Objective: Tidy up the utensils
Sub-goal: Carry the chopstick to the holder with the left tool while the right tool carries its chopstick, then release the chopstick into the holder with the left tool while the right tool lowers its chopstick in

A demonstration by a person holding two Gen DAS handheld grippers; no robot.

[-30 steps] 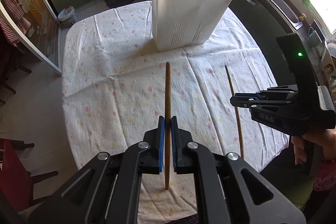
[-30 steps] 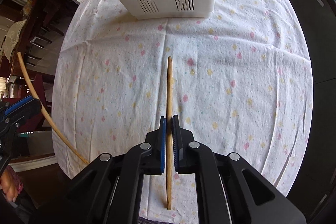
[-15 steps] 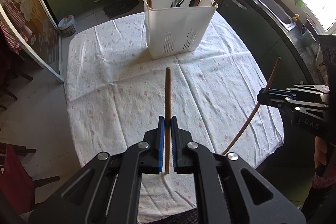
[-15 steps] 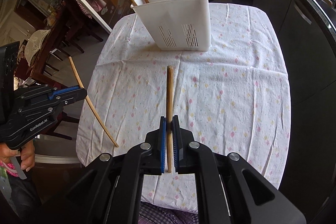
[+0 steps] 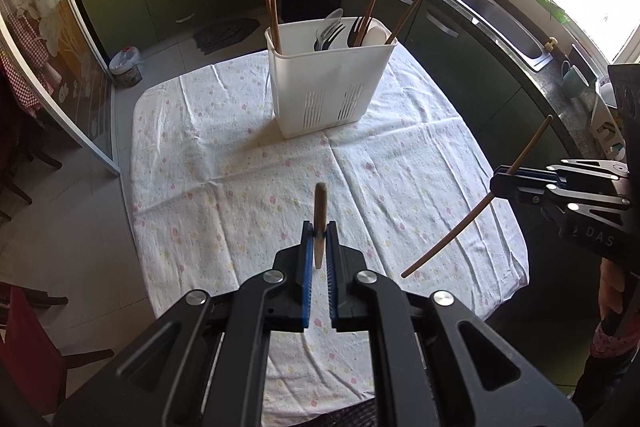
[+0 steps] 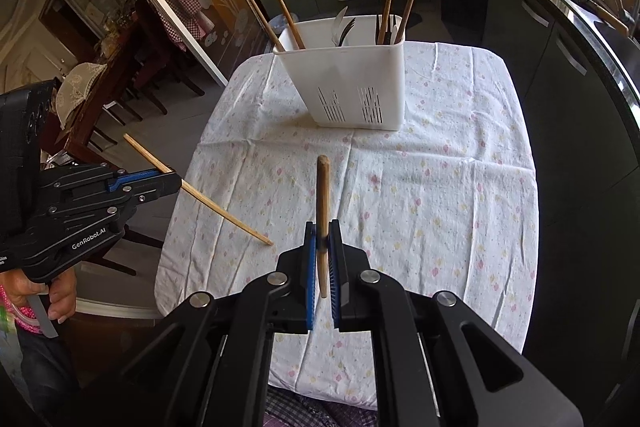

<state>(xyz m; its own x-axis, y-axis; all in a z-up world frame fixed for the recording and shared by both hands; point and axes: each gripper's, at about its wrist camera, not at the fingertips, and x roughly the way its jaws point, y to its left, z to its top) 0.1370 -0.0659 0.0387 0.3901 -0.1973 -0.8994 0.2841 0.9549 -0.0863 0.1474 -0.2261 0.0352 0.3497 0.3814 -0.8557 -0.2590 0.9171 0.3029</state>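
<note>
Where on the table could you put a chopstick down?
Nearly anywhere: the tablecloth lies bare between the white utensil holder and the near edge, and on both sides. Only the holder's spot is taken; its compartments already hold chopsticks and cutlery.

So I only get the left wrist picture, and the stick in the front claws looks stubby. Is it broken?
Observer: No. In the right wrist view the left gripper holds a full-length left chopstick, slanted and sticking out on both sides of the fingers.
Operator: And the other claw's grip?
Observer: Seen from behind, the right gripper has its blue pads shut on the right chopstick.
Operator: Who holds my claw?
Observer: The person's left hand shows under its handle.
</note>
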